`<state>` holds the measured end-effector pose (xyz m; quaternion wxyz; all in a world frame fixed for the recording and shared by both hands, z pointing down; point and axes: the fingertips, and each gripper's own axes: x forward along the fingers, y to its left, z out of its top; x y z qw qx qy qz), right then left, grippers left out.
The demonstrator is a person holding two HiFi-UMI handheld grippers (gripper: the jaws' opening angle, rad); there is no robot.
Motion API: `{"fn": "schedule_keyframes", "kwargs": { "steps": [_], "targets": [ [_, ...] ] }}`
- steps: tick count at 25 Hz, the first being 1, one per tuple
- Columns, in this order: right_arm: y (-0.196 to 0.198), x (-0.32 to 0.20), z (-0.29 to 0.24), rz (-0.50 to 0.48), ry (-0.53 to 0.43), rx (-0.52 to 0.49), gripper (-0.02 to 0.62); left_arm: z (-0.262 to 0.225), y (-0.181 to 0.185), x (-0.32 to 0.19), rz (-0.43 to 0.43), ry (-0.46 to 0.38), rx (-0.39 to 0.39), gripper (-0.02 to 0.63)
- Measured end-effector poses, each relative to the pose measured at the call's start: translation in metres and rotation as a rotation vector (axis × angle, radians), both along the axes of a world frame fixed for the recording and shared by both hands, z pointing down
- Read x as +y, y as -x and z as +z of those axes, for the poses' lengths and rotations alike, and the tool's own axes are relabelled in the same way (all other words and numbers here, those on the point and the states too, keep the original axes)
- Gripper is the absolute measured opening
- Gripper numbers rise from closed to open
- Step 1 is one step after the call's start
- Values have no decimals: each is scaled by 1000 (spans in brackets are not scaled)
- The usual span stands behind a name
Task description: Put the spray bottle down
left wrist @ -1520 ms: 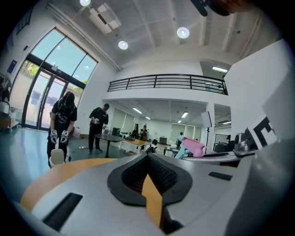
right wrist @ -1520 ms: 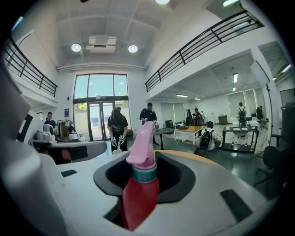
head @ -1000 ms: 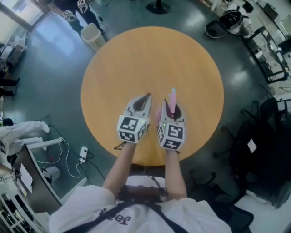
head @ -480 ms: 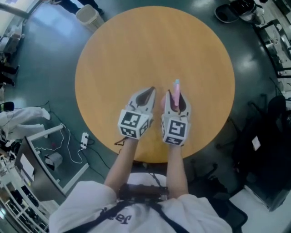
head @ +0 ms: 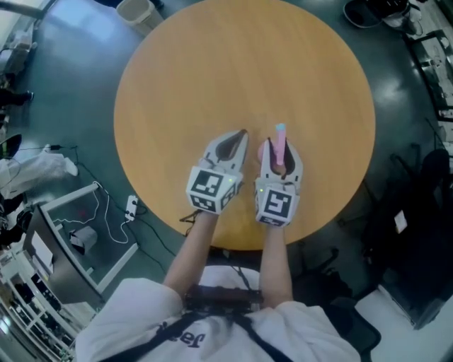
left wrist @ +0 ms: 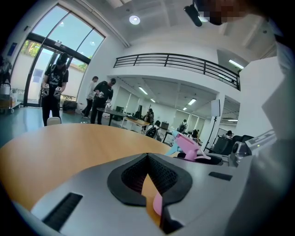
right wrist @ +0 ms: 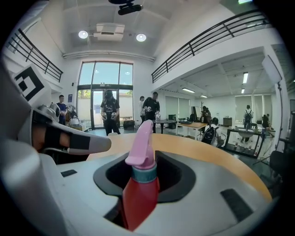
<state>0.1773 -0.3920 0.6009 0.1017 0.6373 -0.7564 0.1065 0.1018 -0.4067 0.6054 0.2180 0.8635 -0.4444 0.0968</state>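
A spray bottle (head: 280,143) with a red body (right wrist: 139,193), a teal collar and a pink head stands upright between the jaws of my right gripper (head: 279,148), which is shut on it. The gripper holds it low over the near part of the round wooden table (head: 233,63). In the right gripper view the pink head rises above the jaws of that gripper (right wrist: 148,159). Just to its left my left gripper (head: 243,134) has its jaw tips together and holds nothing. The left gripper view shows that gripper (left wrist: 147,156) with the bottle's pink head (left wrist: 186,145) to its right.
The table's front edge lies just under my wrists. A white bin (head: 134,8) stands on the floor beyond the table's far left. Cables and a power strip (head: 131,206) lie at the left, black chairs and bags (head: 417,205) at the right. People (right wrist: 109,113) stand far off by the glass doors.
Both grippers have sunk a little toward the tabletop, side by side. The bottle has stayed in the right gripper's jaws and the left jaws have stayed together.
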Motion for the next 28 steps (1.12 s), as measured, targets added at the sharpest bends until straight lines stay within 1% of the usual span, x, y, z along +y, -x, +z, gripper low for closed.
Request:
{"fn": "schedule_keyframes", "kwargs": {
  "steps": [7, 15, 17, 20, 21, 23, 24, 26, 28],
  "targets": [
    [3, 12, 5, 10, -41, 9, 161, 3, 7, 8, 2, 3, -3, 9],
    [-1, 25, 14, 44, -66, 8, 163, 1, 4, 25, 24, -6, -5, 9],
    [1, 26, 15, 43, -60, -2, 164, -1, 5, 29, 30, -9, -3, 9],
    [2, 24, 12, 52, -13, -33, 164, -8, 6, 36, 39, -23, -2, 9],
    [1, 22, 10, 54, -6, -45, 172, -11, 6, 38, 41, -28, -1, 9],
    [-4, 22, 7, 59, -6, -55, 243, -17, 5, 44, 46, -36, 4, 9],
    [-8, 24, 5, 64, -11, -54, 263, -21, 3, 48, 49, -41, 6, 9],
    [-14, 31, -1, 74, -24, -50, 279, -31, 3, 56, 58, -59, 9, 9],
    [-14, 39, -10, 81, -41, -48, 282, -42, 7, 62, 62, -85, 13, 9]
  ]
}}
